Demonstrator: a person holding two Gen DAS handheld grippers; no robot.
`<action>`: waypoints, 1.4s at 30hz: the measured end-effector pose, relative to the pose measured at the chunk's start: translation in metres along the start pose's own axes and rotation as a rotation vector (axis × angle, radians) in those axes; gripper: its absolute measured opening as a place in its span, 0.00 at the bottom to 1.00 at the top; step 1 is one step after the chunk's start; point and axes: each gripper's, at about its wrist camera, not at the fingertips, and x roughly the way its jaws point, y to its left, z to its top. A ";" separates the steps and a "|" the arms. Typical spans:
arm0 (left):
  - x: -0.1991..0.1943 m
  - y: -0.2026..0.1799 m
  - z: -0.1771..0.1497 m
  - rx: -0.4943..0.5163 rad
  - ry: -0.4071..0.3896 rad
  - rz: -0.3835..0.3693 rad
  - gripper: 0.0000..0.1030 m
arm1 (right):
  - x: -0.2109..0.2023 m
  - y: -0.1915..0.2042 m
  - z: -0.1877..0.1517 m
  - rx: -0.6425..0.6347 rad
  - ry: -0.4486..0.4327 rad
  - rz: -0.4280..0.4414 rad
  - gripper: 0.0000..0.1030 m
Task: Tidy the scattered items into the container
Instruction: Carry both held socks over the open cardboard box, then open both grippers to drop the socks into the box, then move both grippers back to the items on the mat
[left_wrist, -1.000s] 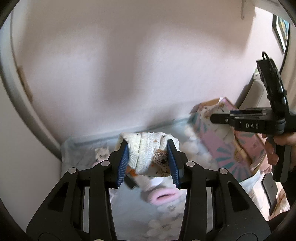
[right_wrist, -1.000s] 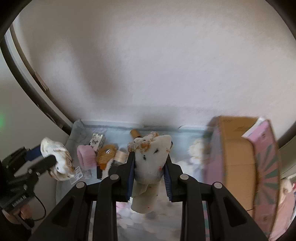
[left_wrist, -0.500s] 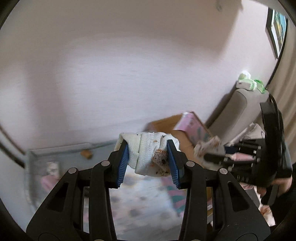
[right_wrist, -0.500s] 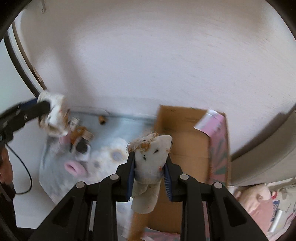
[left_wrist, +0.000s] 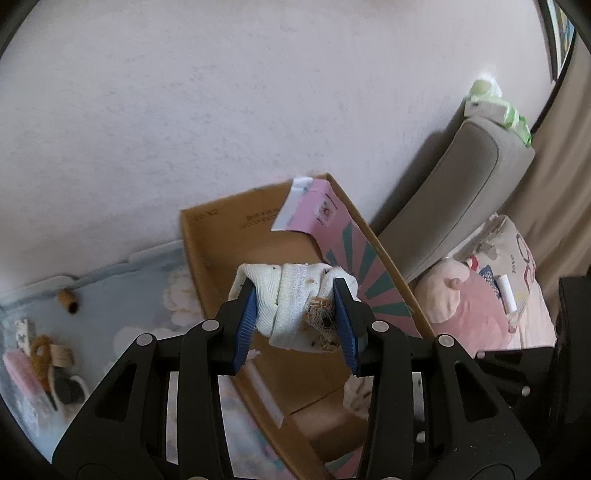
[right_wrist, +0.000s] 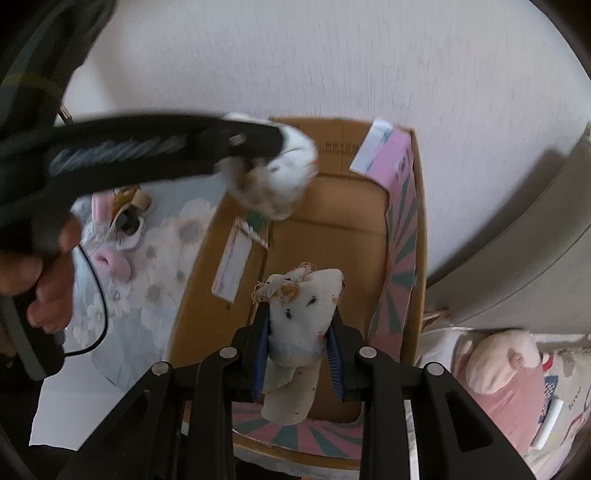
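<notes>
My left gripper (left_wrist: 297, 321) is shut on a white knitted sock (left_wrist: 291, 306) with brown spots, held above the open cardboard box (left_wrist: 218, 240). It shows blurred in the right wrist view (right_wrist: 273, 177) over the box's far left corner. My right gripper (right_wrist: 299, 354) is shut on a second white spotted sock (right_wrist: 299, 325) that hangs down over the inside of the box (right_wrist: 325, 236). The box has pink and teal patterned outer flaps and a bare brown floor.
A pale blue floral mat (left_wrist: 122, 295) lies left of the box with a pink roll (right_wrist: 110, 258), a brown cylinder (left_wrist: 68, 300) and other small items (left_wrist: 48, 362). A grey chair (left_wrist: 461, 192) and a pink plush cushion (left_wrist: 472, 306) stand right of the box. A wall is behind.
Both grippers have swung right from over the mat to above the open box, each still holding its sock. The left gripper now shows above the box's far corner in the right wrist view.
</notes>
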 end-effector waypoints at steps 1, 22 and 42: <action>-0.001 0.002 -0.001 0.003 0.003 0.002 0.35 | 0.003 -0.001 -0.003 0.004 0.006 0.007 0.25; -0.052 0.014 0.010 -0.033 -0.044 0.063 1.00 | -0.029 0.012 0.015 -0.006 -0.043 -0.028 0.64; -0.195 0.111 -0.029 -0.117 -0.204 0.237 1.00 | -0.066 0.070 0.054 -0.089 -0.171 0.051 0.64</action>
